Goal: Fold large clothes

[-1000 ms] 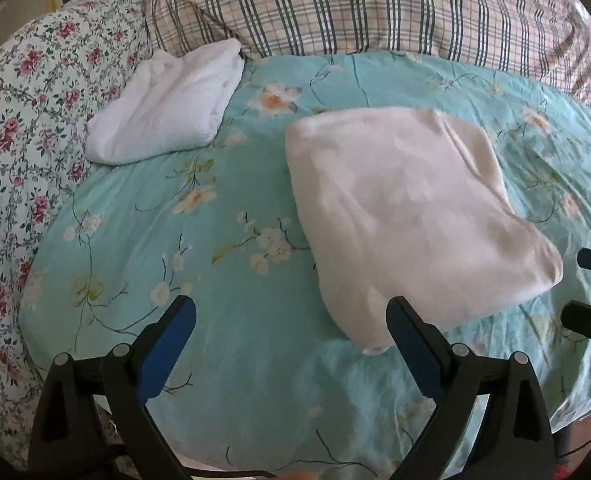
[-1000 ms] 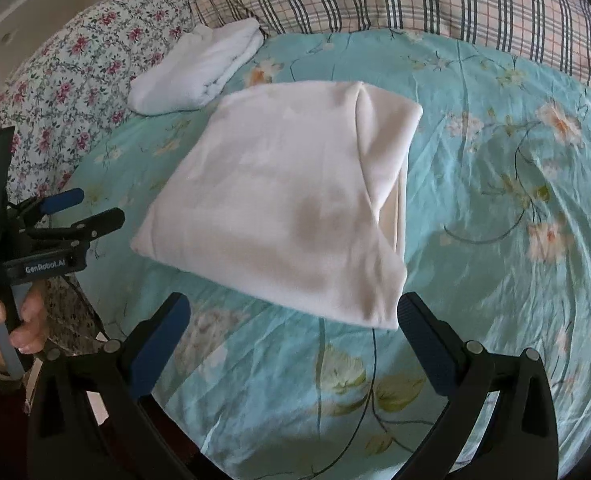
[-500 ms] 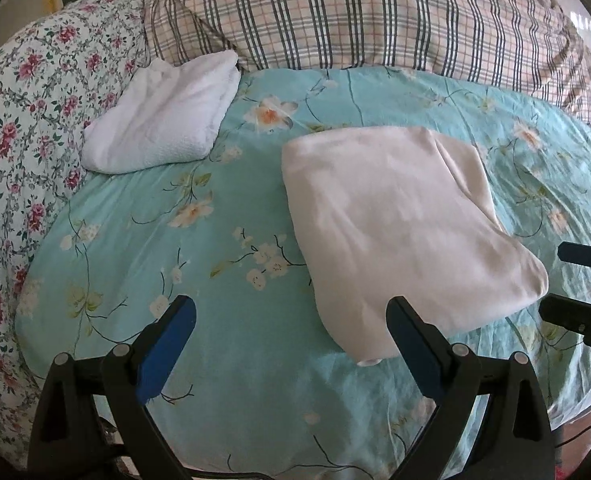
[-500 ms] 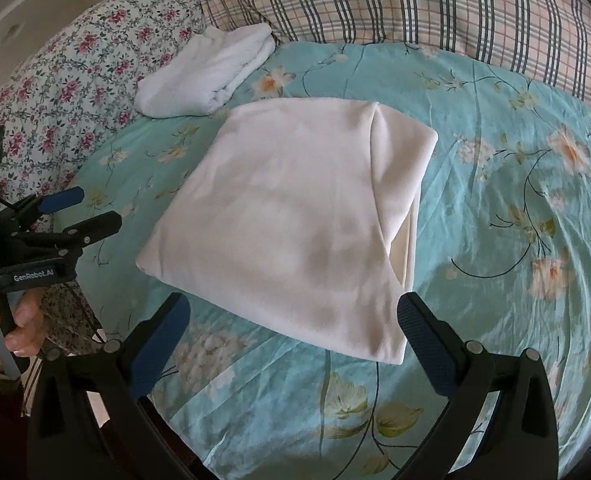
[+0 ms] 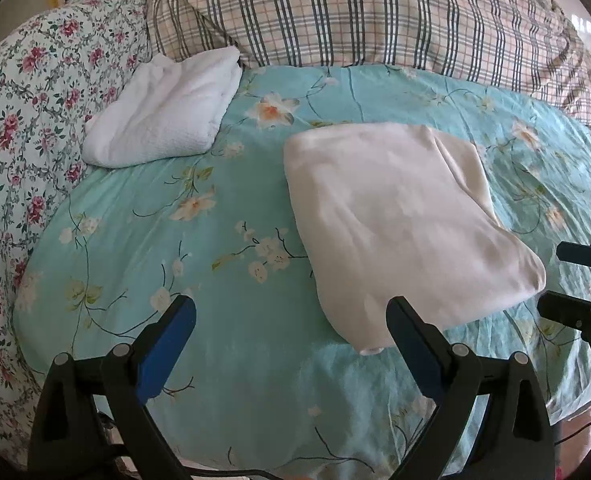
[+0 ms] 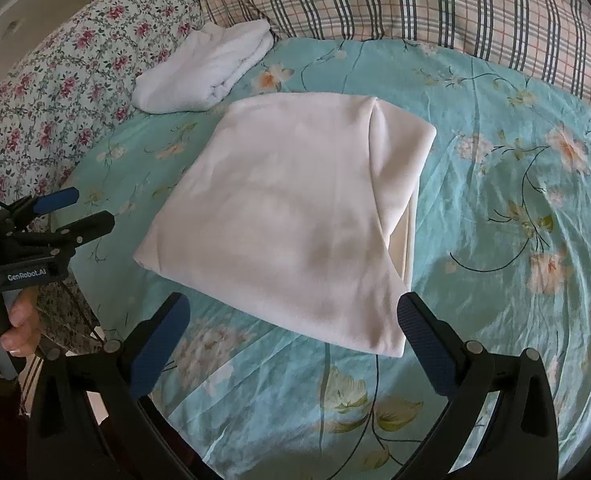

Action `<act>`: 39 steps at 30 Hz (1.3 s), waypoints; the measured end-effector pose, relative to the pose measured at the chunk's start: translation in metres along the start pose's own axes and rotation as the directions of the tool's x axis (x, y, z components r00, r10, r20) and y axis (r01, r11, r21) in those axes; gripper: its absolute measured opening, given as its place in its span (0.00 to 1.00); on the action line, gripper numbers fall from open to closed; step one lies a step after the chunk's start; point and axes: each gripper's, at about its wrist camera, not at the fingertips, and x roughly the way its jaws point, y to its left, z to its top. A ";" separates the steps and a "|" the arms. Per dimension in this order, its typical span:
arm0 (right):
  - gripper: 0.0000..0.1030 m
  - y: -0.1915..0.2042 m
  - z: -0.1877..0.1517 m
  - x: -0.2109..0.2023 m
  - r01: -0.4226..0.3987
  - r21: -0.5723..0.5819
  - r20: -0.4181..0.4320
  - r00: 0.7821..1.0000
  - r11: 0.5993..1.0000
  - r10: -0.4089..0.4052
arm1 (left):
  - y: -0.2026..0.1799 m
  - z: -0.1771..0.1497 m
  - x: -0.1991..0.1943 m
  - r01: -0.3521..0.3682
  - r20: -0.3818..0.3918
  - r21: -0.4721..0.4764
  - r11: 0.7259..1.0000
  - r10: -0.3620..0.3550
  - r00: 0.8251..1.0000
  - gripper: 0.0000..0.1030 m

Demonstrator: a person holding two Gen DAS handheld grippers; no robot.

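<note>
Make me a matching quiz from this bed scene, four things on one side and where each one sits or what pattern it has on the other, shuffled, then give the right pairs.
Things:
1. cream folded garment
2. white folded towel
3. plaid pillow
4. rose-print quilt

Descriptions:
A. dark checked stripes, along the head of the bed
B. small red flowers, along the bed's left edge
C. in the middle of the turquoise sheet, just ahead of both open grippers
D. at the far left corner of the sheet, beside the pillow

Pairs: 1-C, 2-D, 3-A, 4-B
</note>
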 end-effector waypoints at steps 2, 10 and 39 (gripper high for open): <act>1.00 0.000 -0.002 -0.003 -0.001 0.004 0.004 1.000 1.000 0.001 | -0.001 -0.001 -0.001 0.003 0.000 0.002 1.000 -0.003 1.000 0.94; 1.00 -0.002 -0.008 -0.010 -0.001 0.018 0.008 1.000 1.000 0.001 | -0.006 -0.004 -0.007 0.016 0.004 0.018 1.000 -0.016 1.000 0.94; 1.00 0.000 -0.009 -0.022 -0.002 0.018 0.034 0.999 1.000 0.001 | -0.011 -0.004 -0.018 0.028 0.023 0.023 0.999 -0.029 0.999 0.94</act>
